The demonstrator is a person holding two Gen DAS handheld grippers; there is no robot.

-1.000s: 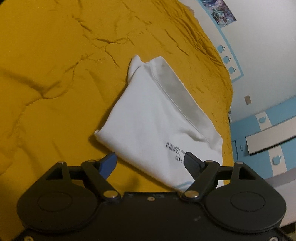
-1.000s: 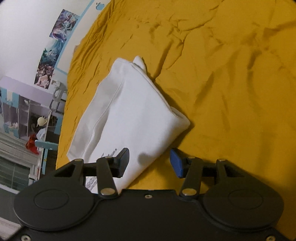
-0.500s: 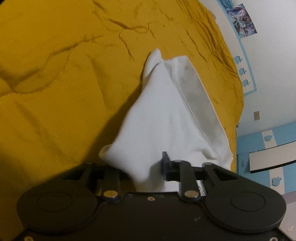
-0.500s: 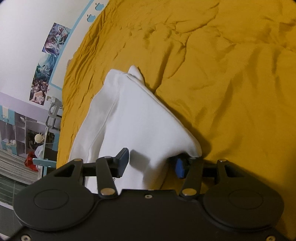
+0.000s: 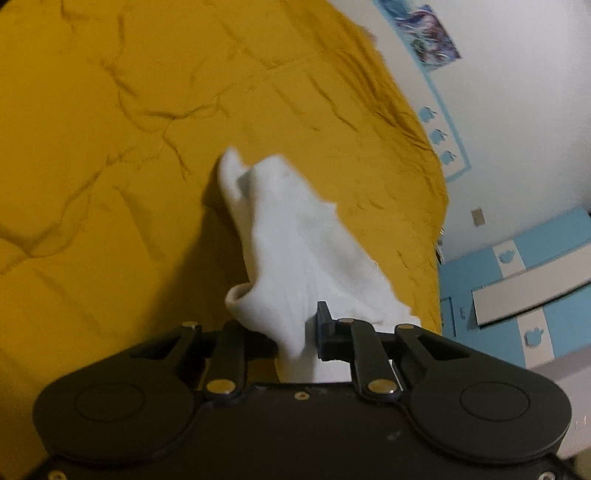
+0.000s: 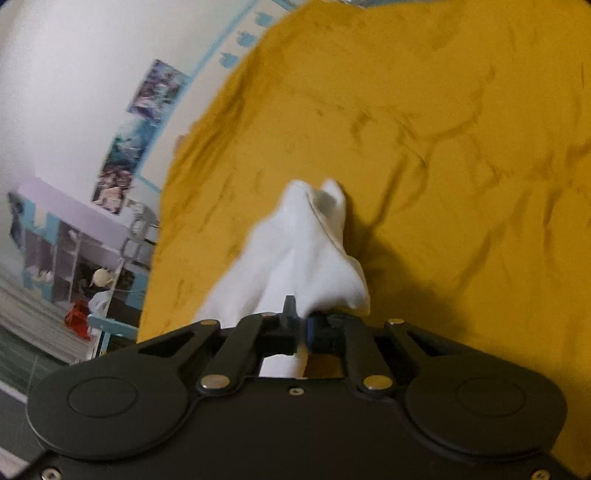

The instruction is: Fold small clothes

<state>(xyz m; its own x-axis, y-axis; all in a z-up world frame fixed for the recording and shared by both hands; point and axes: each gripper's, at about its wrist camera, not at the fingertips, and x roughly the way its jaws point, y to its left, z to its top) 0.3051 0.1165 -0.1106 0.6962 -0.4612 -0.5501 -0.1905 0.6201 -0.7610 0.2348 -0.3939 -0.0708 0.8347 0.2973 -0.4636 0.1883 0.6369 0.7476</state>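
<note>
Left wrist view has the white garment (image 5: pixel 295 254) bunched and drawn up from the bed toward the camera, its near edge pinched in the left tongs (image 5: pixel 295 339), which are clamped on the cloth; the far tip of the garment lies down on the mustard-yellow bedspread (image 5: pixel 110 166). Right wrist view shows the same white garment (image 6: pixel 306 258) from the other side, with the right tongs (image 6: pixel 301 326) closed together on another fold of its near edge. Around it the bedspread (image 6: pixel 461 147) is rumpled into shallow creases and covers the whole bed, with the garment's dark shadow falling beside it. Beyond the bed's edge stands a white wall (image 5: pixel 517 110) carrying a light-blue border strip (image 5: pixel 443 136) with small blue shapes and a colourful poster (image 5: pixel 430 31). Past the bedspread on the right wrist side, more posters (image 6: pixel 122 162) hang on the wall above a shelving unit (image 6: pixel 66 243), blurred, with a red object (image 6: pixel 78 318) near its foot.
</note>
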